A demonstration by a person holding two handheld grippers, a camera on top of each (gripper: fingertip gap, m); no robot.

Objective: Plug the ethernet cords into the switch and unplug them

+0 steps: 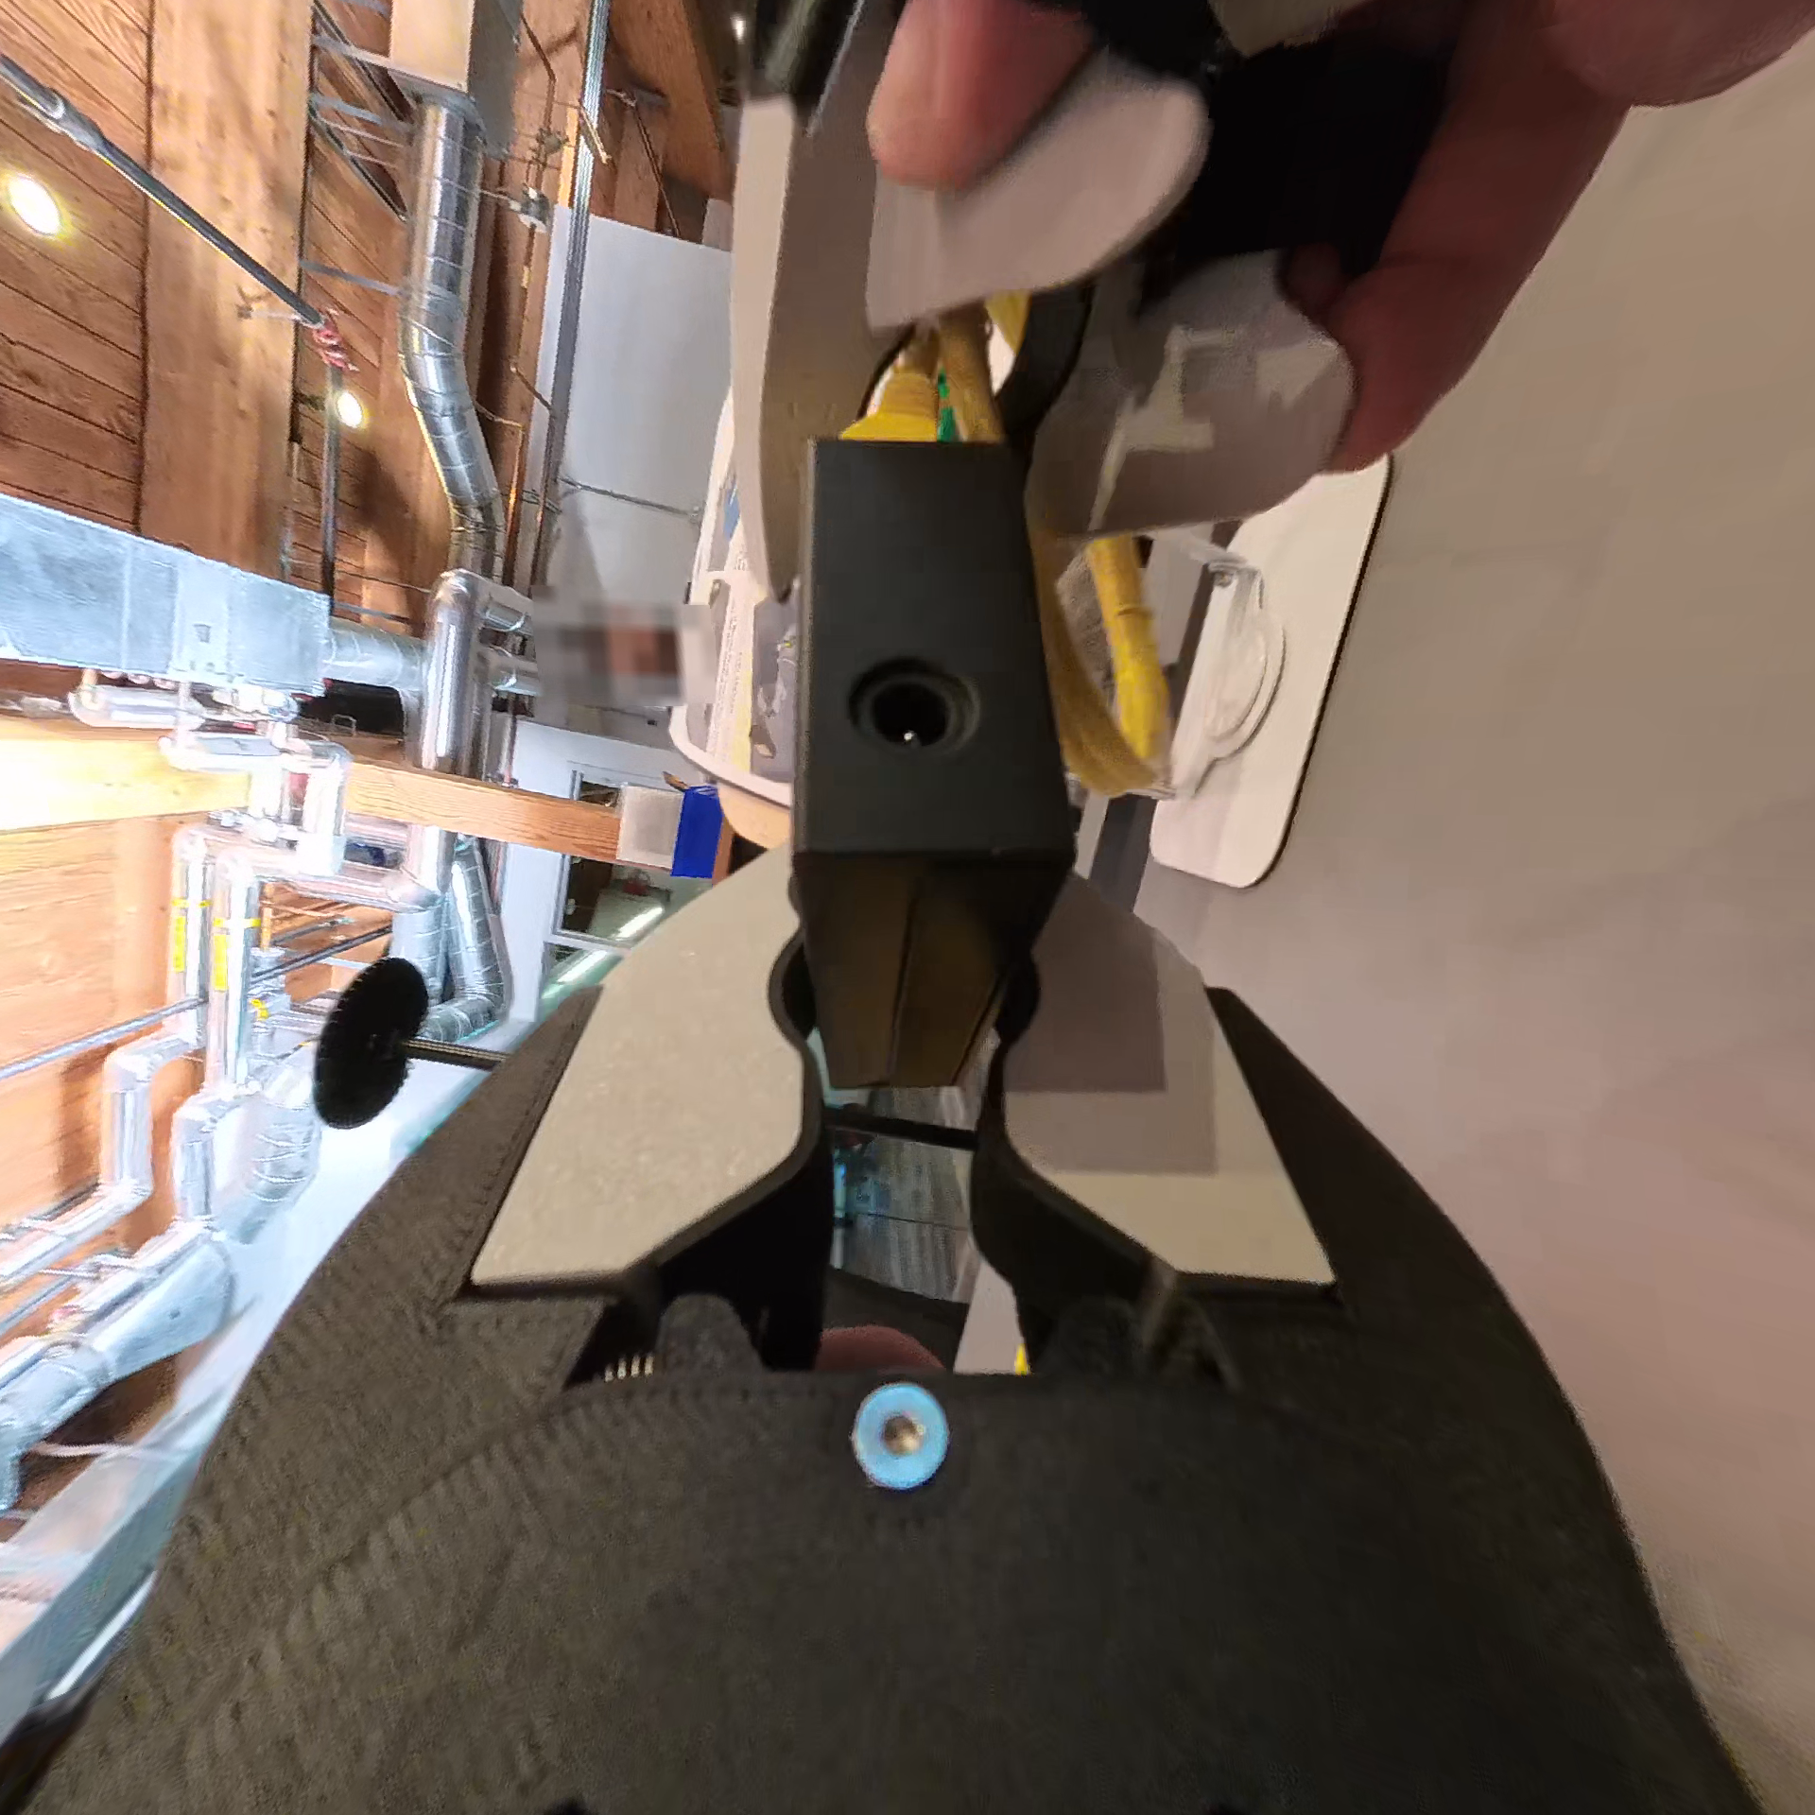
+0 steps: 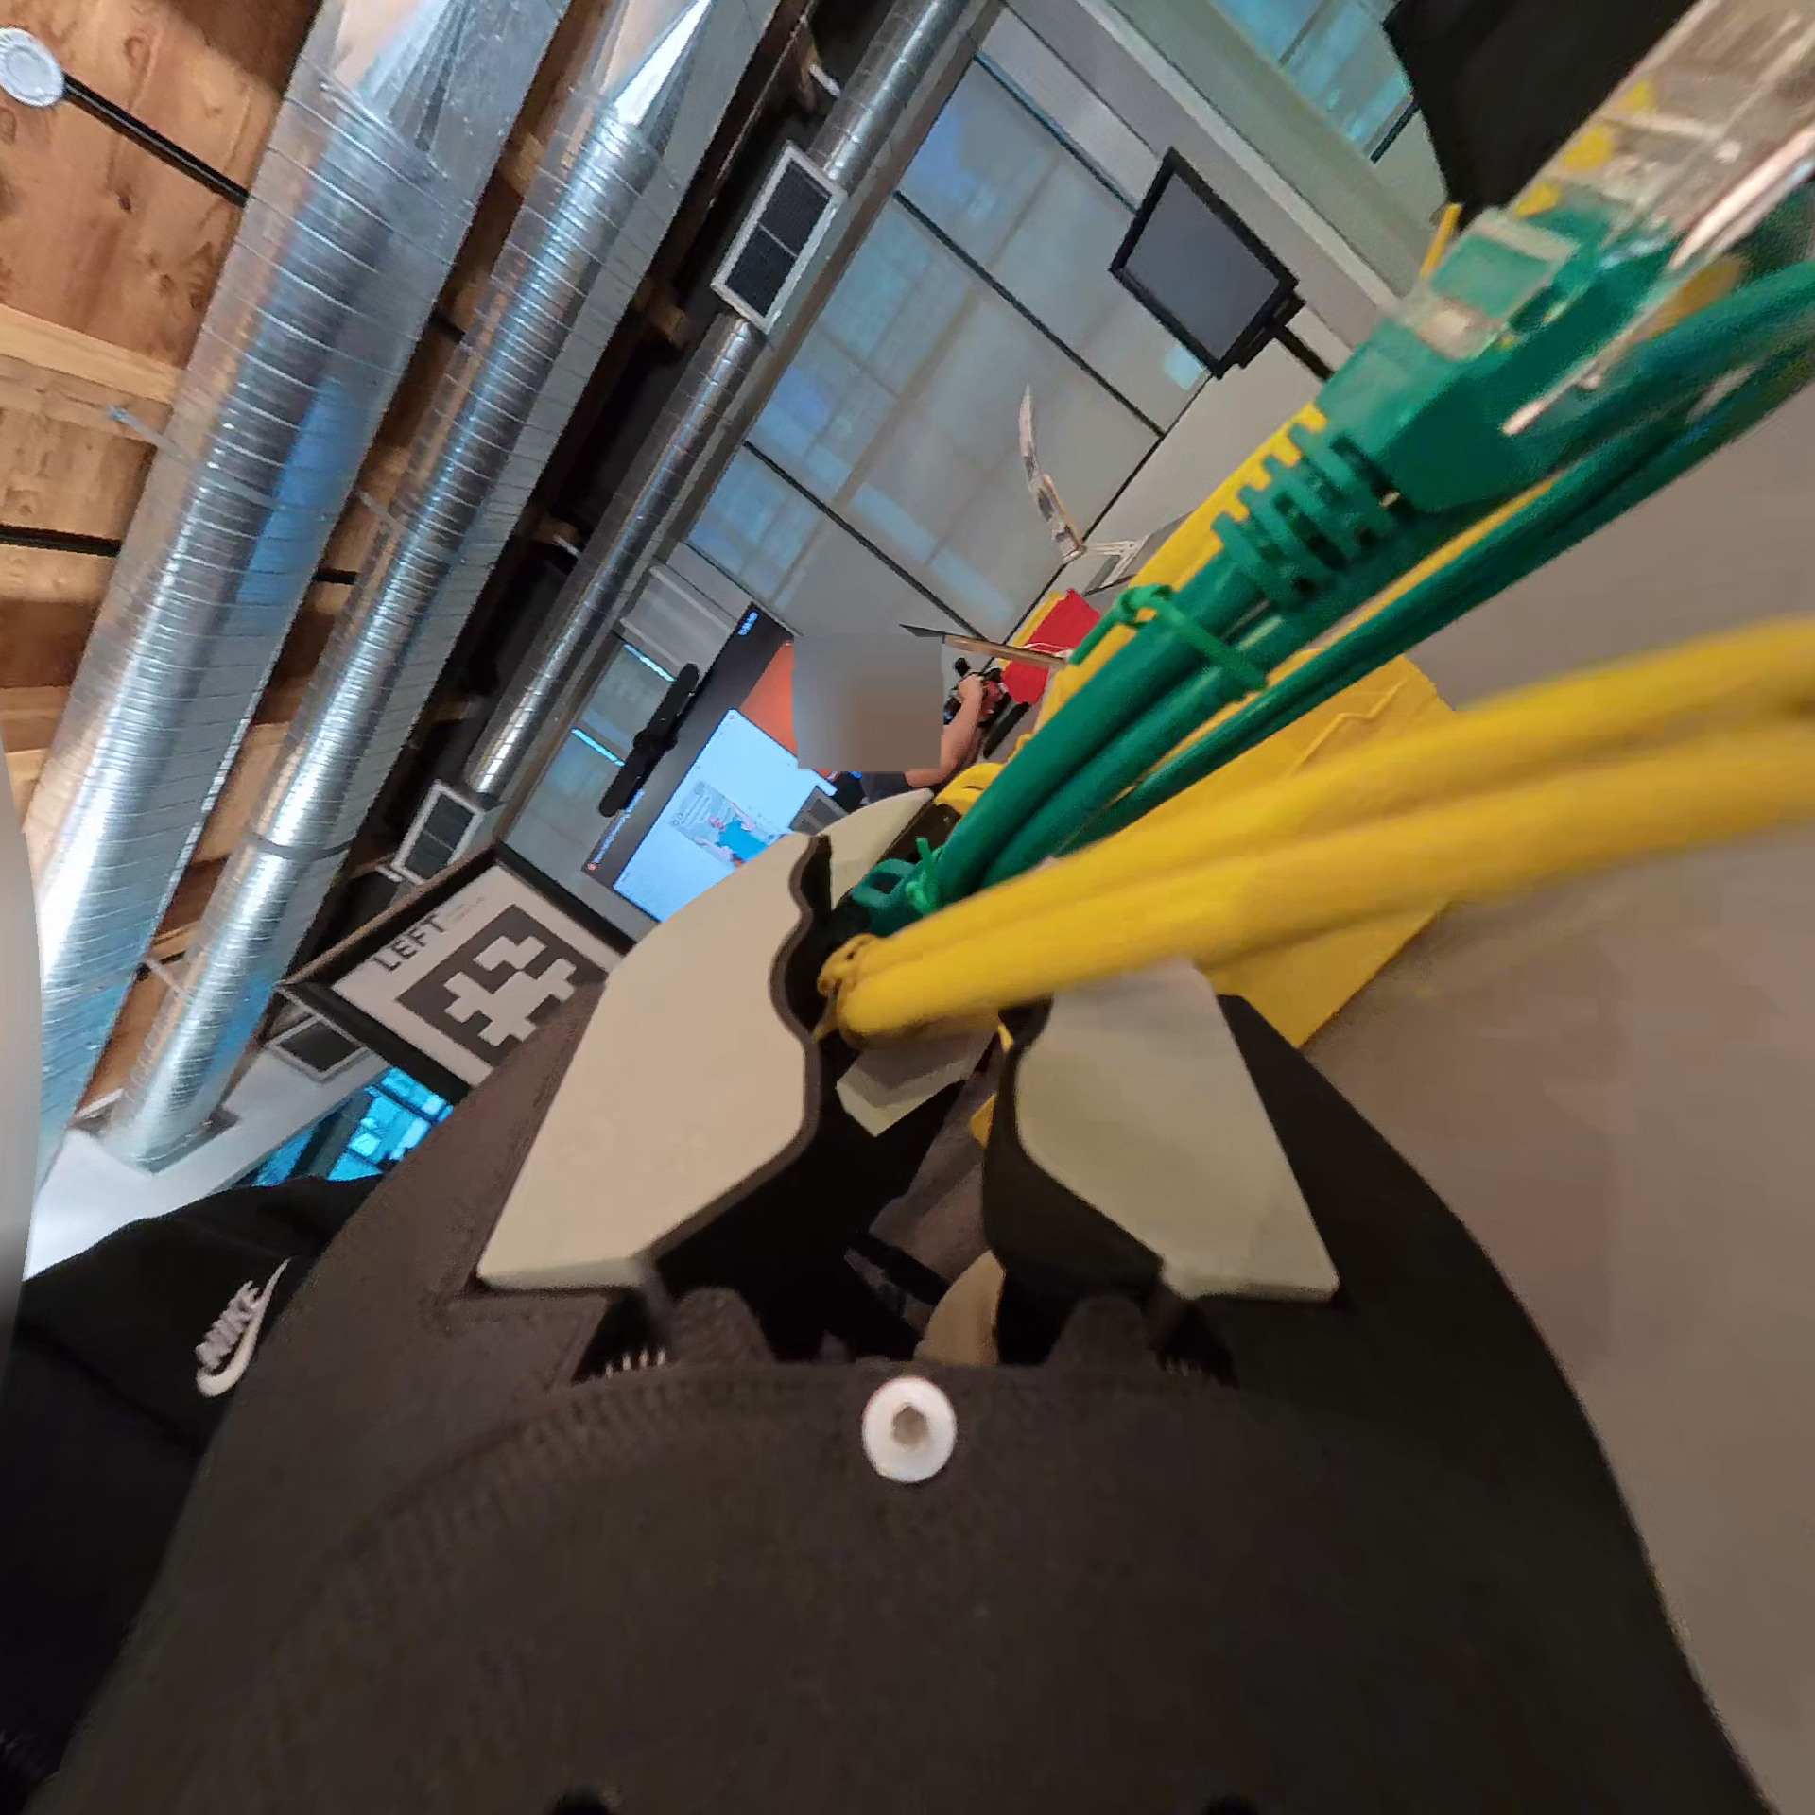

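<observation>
My left gripper (image 1: 908,982) is shut on the black switch (image 1: 923,629), held up with its end face and round power socket toward the camera. My right gripper (image 2: 913,982) is shut on a bundle of yellow ethernet cord (image 2: 1277,815) that runs out to the right. It also shows in the left wrist view (image 1: 943,412), just behind the switch, with a hand (image 1: 1473,246) on it and yellow cord (image 1: 1129,668) beside it. A green cord (image 2: 1129,727) with a green plug (image 2: 1424,422) hangs above the yellow one. The switch's ports are hidden.
Both views are tipped sideways. The grey table top (image 1: 1571,1080) lies to the right, with a white rounded mat (image 1: 1277,766) and a clear plastic piece (image 1: 1247,658) on it. A yellow bin (image 2: 1336,805) stands behind the cords. A person (image 2: 953,746) sits far off near a screen. Left and right tips are no more than a few centimetres apart.
</observation>
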